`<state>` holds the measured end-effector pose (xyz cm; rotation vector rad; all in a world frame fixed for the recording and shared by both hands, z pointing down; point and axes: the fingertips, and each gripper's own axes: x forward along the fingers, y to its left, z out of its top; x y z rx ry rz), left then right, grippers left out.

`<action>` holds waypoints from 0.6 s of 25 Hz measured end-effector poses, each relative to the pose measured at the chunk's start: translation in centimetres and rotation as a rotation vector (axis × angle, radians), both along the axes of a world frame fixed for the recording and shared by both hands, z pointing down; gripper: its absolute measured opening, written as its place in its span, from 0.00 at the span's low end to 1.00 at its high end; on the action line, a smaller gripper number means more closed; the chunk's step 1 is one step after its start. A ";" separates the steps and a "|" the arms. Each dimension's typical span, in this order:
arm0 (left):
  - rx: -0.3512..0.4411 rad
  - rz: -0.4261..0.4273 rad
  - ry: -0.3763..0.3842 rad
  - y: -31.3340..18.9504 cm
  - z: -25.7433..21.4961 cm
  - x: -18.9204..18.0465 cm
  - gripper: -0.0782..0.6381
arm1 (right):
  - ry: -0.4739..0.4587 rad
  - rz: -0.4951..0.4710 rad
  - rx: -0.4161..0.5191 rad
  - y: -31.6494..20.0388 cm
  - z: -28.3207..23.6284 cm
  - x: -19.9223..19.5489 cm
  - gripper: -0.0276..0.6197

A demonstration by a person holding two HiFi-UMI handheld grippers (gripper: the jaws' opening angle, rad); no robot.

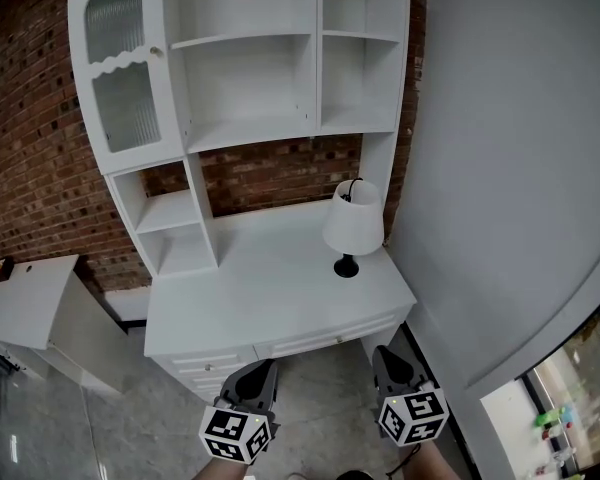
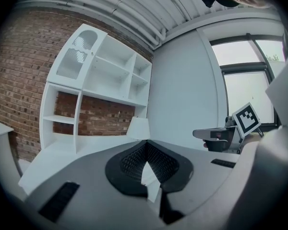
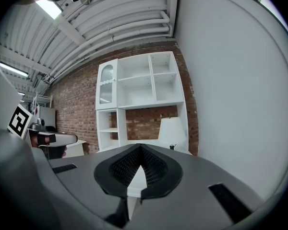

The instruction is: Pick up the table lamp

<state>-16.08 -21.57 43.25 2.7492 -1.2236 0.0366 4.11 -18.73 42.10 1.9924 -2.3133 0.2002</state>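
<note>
The table lamp (image 1: 353, 223), with a white shade and a small black base, stands on the right end of the white desk (image 1: 260, 293), close to the grey wall. Both grippers hover over the floor in front of the desk, short of its drawers and well apart from the lamp. My left gripper (image 1: 261, 370) is shut and empty. My right gripper (image 1: 387, 356) is shut and empty too, roughly in line with the lamp. The lamp's shade (image 2: 138, 128) shows beyond the jaws in the left gripper view, and the lamp (image 3: 172, 131) also in the right gripper view.
A white hutch (image 1: 240, 78) with open shelves and a glass door rises from the desk against the brick wall (image 1: 30, 148). A grey wall (image 1: 500, 168) closes off the right side. A low white cabinet (image 1: 25, 303) stands at the left.
</note>
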 end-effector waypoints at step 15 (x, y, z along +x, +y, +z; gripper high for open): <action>-0.001 -0.016 -0.022 -8.0 2.6 4.3 0.11 | -0.010 -0.017 0.000 -9.3 3.2 4.5 0.08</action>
